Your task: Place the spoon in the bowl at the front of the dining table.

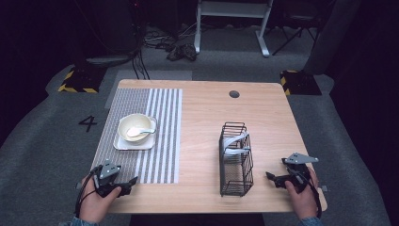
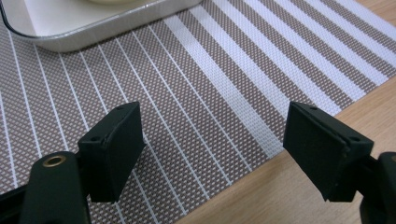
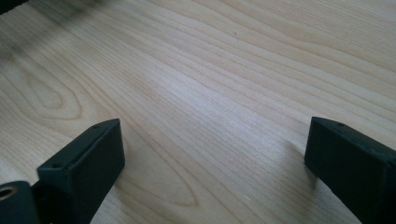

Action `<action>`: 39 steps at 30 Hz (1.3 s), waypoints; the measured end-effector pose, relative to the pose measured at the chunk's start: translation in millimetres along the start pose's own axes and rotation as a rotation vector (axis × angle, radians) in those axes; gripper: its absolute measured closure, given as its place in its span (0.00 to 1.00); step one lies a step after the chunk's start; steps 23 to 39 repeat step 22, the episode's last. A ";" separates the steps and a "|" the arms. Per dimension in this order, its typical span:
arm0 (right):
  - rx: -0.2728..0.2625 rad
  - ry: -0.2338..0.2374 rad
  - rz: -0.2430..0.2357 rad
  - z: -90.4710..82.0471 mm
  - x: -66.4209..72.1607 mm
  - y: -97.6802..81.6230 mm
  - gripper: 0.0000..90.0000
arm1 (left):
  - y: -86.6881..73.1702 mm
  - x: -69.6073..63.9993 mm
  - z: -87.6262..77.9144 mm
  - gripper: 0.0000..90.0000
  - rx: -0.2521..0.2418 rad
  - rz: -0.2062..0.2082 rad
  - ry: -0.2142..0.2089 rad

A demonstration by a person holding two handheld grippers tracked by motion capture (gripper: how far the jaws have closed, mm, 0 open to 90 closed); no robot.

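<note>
High view: the wooden table (image 1: 207,117) carries a striped placemat (image 1: 155,136), a black wire rack (image 1: 235,162), then a square plate (image 1: 135,141) with a cream bowl (image 1: 135,126) and spoon (image 1: 140,131). Left claw (image 1: 133,181) rests spread and empty on the placemat's near edge; right claw (image 1: 269,176), likewise spread, lies beside the rack. Approach the bowl level, jaws straddling its rim.

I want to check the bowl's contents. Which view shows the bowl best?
The high view: the whole cream bowl sits on a square plate with a white spoon inside. The left gripper view catches just a sliver of its base at the top edge; the right gripper view looks at bare table.
</note>
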State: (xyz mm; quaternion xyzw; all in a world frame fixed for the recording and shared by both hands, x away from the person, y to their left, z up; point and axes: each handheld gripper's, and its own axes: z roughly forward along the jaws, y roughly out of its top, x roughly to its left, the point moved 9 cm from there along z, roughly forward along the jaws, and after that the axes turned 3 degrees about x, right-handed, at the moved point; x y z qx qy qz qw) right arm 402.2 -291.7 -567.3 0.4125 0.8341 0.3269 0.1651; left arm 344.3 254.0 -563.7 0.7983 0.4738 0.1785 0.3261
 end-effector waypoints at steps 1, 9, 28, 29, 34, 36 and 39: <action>0.000 0.000 0.000 0.0 0.0 0.0 0.05 | -1.3 0.4 0.7 0.22 0.001 0.002 0.006; 0.000 0.000 0.000 0.0 0.0 0.0 0.05 | -4.0 -0.1 0.9 0.20 0.003 -0.025 0.044; 0.000 0.000 0.000 0.0 0.0 0.0 0.05 | -4.0 -0.2 1.1 0.20 0.002 -0.026 0.037; 0.000 0.000 0.000 0.0 0.0 0.0 0.05 | -4.0 -0.2 1.1 0.20 0.002 -0.026 0.037; 0.000 0.000 0.000 0.0 0.0 0.0 0.05 | -4.0 -0.2 1.1 0.20 0.002 -0.026 0.037; 0.000 0.000 0.000 0.0 0.0 0.0 0.05 | -4.0 -0.2 1.1 0.20 0.002 -0.026 0.037; 0.000 0.000 0.000 0.0 0.0 0.0 0.05 | -4.0 -0.2 1.1 0.20 0.002 -0.026 0.037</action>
